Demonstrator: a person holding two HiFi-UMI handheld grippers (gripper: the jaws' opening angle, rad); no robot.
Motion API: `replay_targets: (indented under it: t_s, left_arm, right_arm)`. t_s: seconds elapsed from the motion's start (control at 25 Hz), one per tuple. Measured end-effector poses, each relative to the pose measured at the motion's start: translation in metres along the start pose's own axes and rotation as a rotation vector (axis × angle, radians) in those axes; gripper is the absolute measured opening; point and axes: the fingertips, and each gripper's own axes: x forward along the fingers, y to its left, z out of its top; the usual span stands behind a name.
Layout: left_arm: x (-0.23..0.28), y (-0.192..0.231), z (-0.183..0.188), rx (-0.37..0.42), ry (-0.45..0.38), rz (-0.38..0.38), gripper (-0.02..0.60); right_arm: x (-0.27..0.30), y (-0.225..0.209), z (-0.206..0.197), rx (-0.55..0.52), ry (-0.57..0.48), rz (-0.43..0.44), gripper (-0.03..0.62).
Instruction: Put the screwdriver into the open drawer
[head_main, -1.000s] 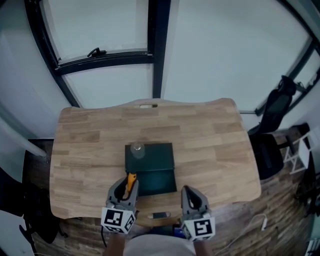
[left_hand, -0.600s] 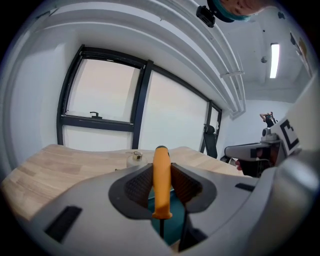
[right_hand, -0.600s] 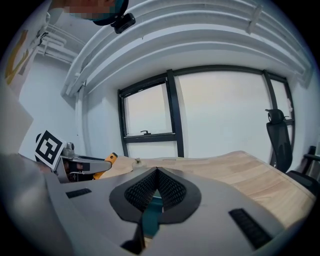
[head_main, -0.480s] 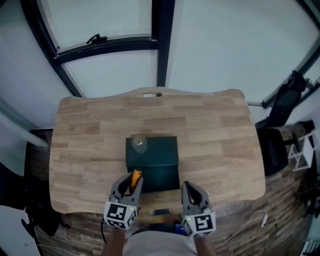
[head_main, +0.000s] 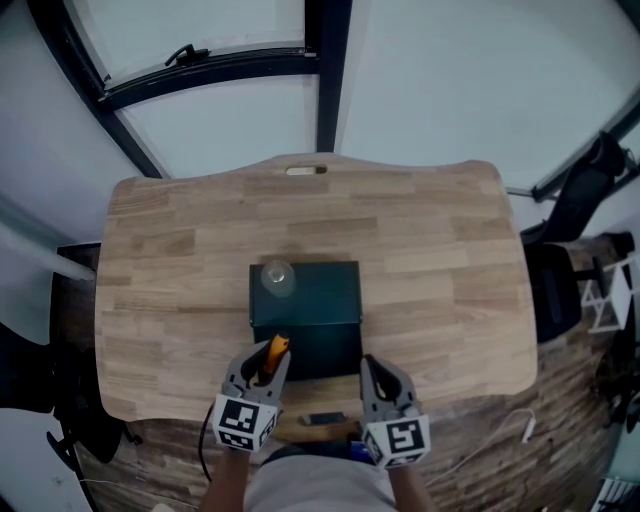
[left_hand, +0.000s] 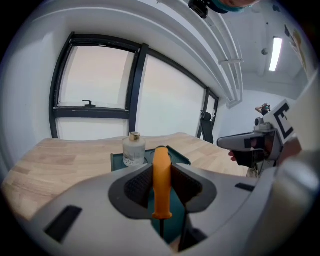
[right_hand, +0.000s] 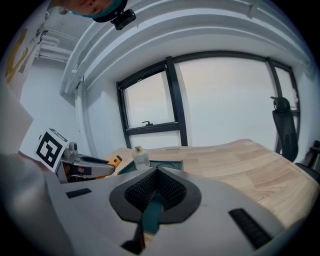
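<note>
Screwdriver (head_main: 273, 356) held before drawer (head_main: 318, 352).
Left gripper (head_main: 262, 362) clamps its handle, drawer at 1 o'clock, likely for drop-in; right gripper (head_main: 383, 380) closed, empty.

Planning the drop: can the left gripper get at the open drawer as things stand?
Probably yes: the left gripper, shut on the screwdriver, hangs at the front edge of the drawer, nothing between; the bottle stands farther back.

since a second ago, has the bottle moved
No. The bottle still stands on the back left corner of the box, as in both earlier head views.
</note>
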Motion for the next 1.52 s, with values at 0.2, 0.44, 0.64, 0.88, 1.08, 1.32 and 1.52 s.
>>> replay_targets:
  t_s: [0.2,0.44,0.64,0.88,1.08,1.32,1.52]
  left_arm:
    - [0.009,-0.001,-0.006,0.042,0.036,-0.014,0.114]
    - [0.018,-0.007,-0.017,0.074,0.079,-0.046,0.114]
    - [0.025,-0.016,-0.023,0.125,0.115,-0.089,0.114]
    - [0.034,-0.022,-0.027,0.162,0.143,-0.119,0.114]
    - [0.041,-0.026,-0.034,0.177,0.177,-0.142,0.114]
    - [0.048,-0.030,-0.044,0.208,0.218,-0.173,0.114]
    - [0.053,-0.034,-0.053,0.227,0.236,-0.191,0.114]
  right_arm:
    - [0.009,0.001,-0.008,-0.003,0.030,0.015,-0.003]
    - [0.015,0.004,-0.017,0.002,0.054,0.027,-0.003]
    - [0.019,0.001,-0.020,0.008,0.073,0.032,-0.003]
    - [0.024,-0.001,-0.025,0.014,0.089,0.043,-0.003]
    - [0.028,-0.001,-0.028,0.040,0.099,0.056,-0.003]
    - [0.035,-0.002,-0.034,0.054,0.126,0.064,-0.003]
    - [0.038,-0.003,-0.041,0.056,0.149,0.070,-0.003]
